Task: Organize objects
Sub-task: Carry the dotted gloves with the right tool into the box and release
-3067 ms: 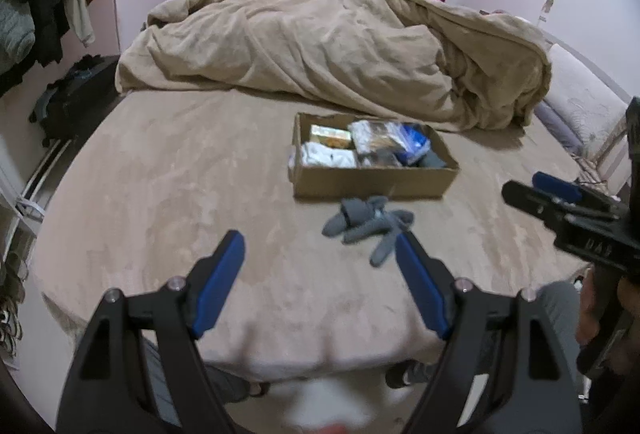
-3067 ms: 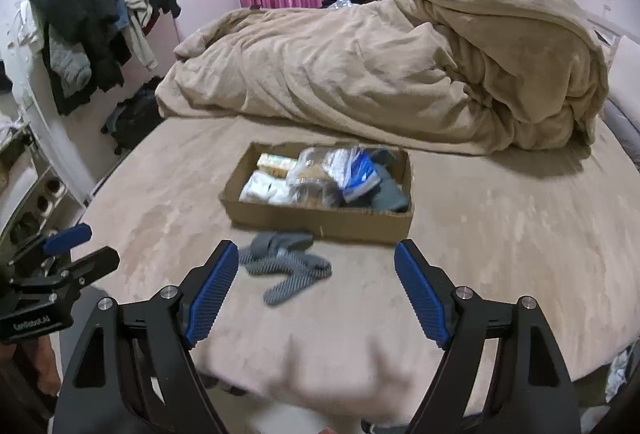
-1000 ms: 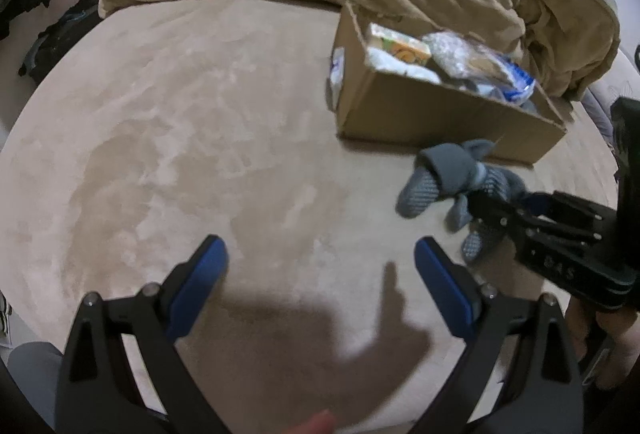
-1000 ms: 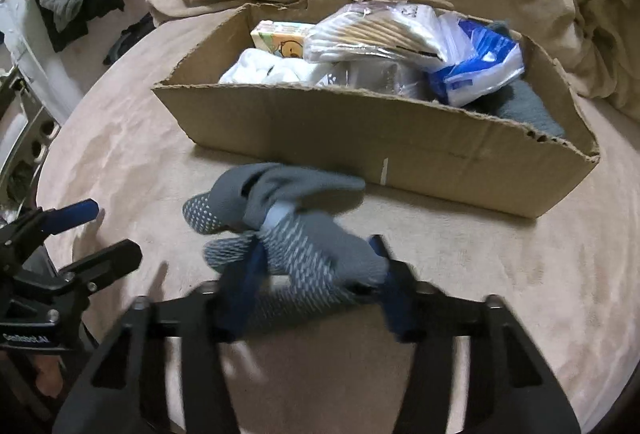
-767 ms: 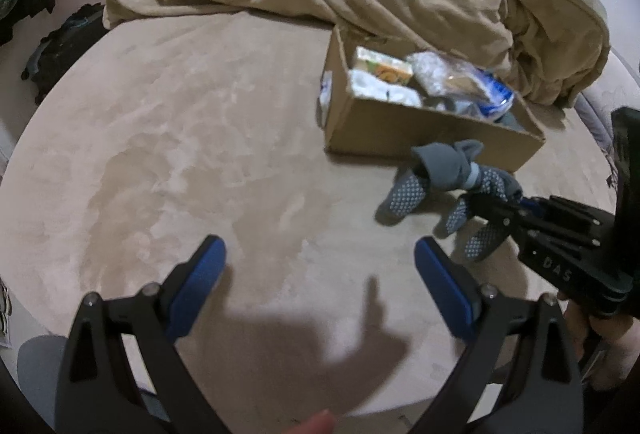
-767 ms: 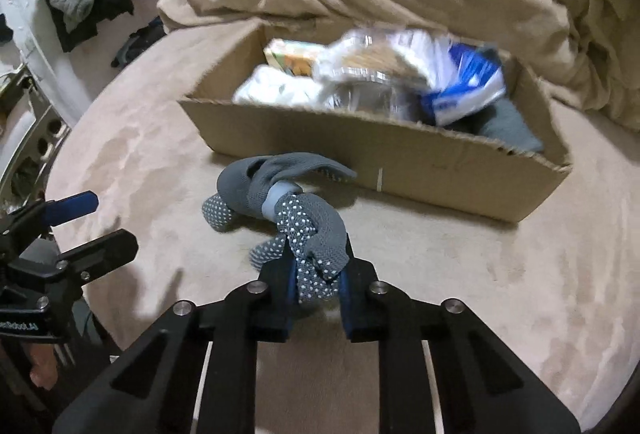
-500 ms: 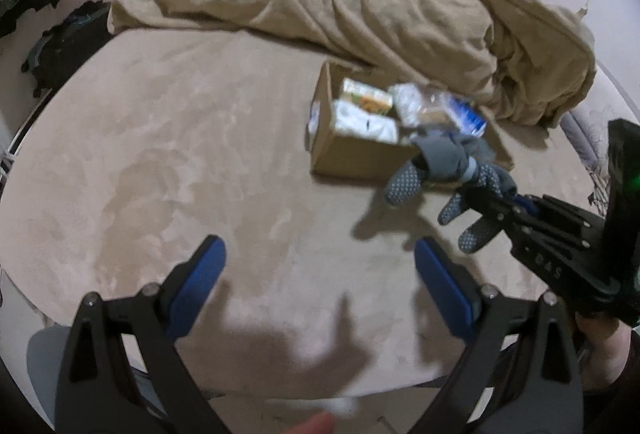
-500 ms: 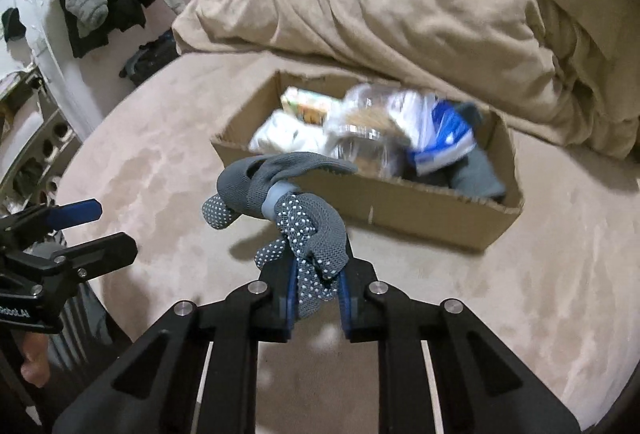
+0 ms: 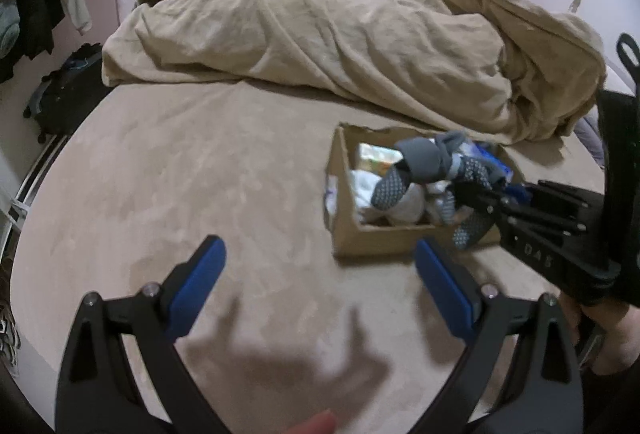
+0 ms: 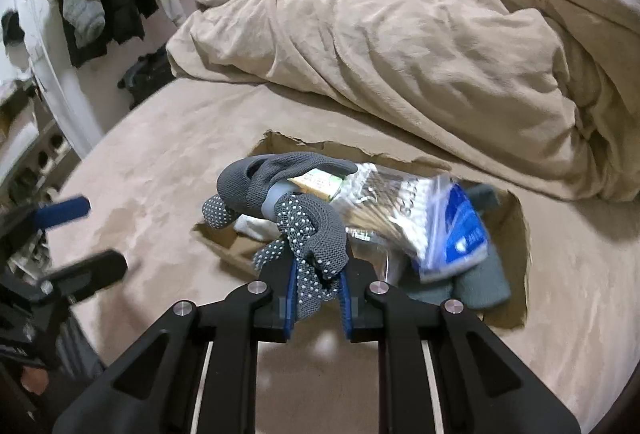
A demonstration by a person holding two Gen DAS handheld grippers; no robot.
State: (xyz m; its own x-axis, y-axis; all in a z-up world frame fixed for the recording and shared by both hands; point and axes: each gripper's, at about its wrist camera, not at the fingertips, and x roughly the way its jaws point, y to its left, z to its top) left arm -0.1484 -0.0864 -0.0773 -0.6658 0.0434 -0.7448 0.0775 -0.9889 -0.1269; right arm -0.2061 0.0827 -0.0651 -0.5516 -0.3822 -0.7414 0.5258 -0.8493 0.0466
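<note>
1. Your right gripper [image 10: 318,304] is pinching the bundle of grey dotted gloves [image 10: 304,218] by its lower end, so the bundle stands up and forward out of the jaws, its long axis running away from you toward the cardboard box [image 10: 516,218]
2. The gloves are in the air, clear of the bed [image 10: 160,153]. In your right wrist view they hang over the near-left corner of the box, and the left wrist view shows them [image 9: 432,165] in front of the box opening [image 9: 340,193]
3. The relation that matters: the box lies straight ahead of and below your right gripper, with the free space seemingly at its left end, beside the white packet [image 10: 250,224]. The right part is filled by the clear bag [image 10: 384,201] and the blue-and-white packet [image 10: 464,230]
4. Your left gripper [image 9: 320,282] is spread wide and carries nothing; it hovers over bare bed on the near-left side of the box, well apart from the gloves
5. My judgement: the right gripper is the nearer one, so it should carry forward a little and lower before letting go, or the bundle may catch the box's front wall
</note>
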